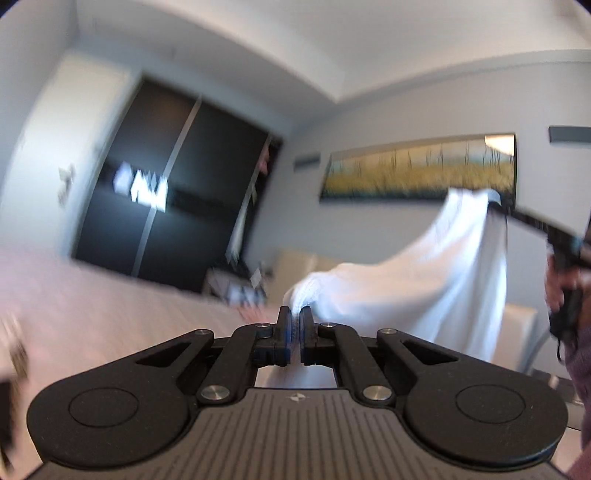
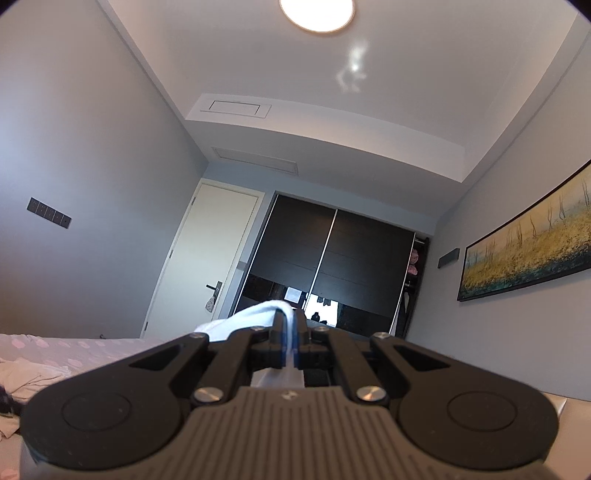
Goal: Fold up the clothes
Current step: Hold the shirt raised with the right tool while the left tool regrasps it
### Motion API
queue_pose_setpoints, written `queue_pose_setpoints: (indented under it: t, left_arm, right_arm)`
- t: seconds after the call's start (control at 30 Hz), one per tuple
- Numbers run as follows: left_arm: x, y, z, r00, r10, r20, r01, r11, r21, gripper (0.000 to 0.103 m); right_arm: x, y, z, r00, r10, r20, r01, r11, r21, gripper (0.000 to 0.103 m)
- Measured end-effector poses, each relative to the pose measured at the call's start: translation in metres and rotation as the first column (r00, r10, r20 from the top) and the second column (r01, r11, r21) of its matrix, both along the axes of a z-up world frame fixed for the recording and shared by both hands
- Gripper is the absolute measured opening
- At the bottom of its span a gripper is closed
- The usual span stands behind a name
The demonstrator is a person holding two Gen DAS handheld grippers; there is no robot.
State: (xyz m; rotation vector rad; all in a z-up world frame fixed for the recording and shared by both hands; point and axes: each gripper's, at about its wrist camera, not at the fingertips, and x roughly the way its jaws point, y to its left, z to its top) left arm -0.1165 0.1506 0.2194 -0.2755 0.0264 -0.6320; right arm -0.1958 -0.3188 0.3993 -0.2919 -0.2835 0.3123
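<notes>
Both grippers, left (image 1: 295,314) and right (image 2: 291,321), apparently pinch one white garment (image 1: 424,280), jaws nearly together.

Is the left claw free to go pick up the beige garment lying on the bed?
Probably not: the left claw is shut on the white cloth, so it would have to let go first.

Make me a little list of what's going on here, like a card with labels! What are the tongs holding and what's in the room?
Left tongs: shut on one edge of the white cloth
Right tongs: shut on another part of the white cloth
Cloth: lifted, hanging between both tongs
Bed: pink spotted cover, some crumpled clothes on it
Wardrobe: dark sliding doors
Wall: long yellow painting
Door: white, closed
Ceiling lamp: on
</notes>
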Motion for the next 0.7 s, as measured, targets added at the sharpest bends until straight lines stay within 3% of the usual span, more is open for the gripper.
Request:
queue_pose_setpoints:
  t: [0.1, 0.2, 0.33, 0.53, 0.63, 0.7]
  left_arm:
    - [-0.028, 0.02, 0.05, 0.984, 0.084, 0.156, -0.085, 0.996, 0.002, 0.002]
    - [-0.06, 0.028, 0.087, 0.947, 0.124, 0.295, -0.127, 0.992, -0.012, 0.002]
    - [-0.098, 0.027, 0.12, 0.895, 0.145, 0.421, -0.143, 0.989, -0.037, 0.002]
    - [-0.128, 0.013, 0.147, 0.84, 0.157, 0.519, -0.154, 0.987, -0.049, 0.002]
    - [-0.132, 0.003, 0.153, 0.827, 0.158, 0.539, -0.166, 0.986, -0.034, 0.002]
    - [-0.128, -0.003, 0.153, 0.833, 0.163, 0.529, -0.185, 0.983, -0.011, 0.002]
  right_arm:
    - [-0.017, -0.004, 0.005, 0.999, 0.01, 0.043, -0.011, 1.0, 0.018, 0.004]
    - [-0.036, -0.007, 0.011, 0.995, 0.021, 0.098, -0.026, 0.999, 0.043, 0.004]
    - [-0.064, -0.011, 0.022, 0.98, 0.027, 0.197, -0.043, 0.996, 0.077, 0.004]
    - [-0.092, -0.01, 0.03, 0.954, 0.027, 0.297, -0.06, 0.993, 0.105, 0.004]
    - [-0.092, -0.011, 0.033, 0.949, 0.023, 0.313, -0.064, 0.991, 0.121, 0.004]
    - [-0.089, -0.012, 0.034, 0.949, 0.02, 0.314, -0.065, 0.989, 0.133, 0.004]
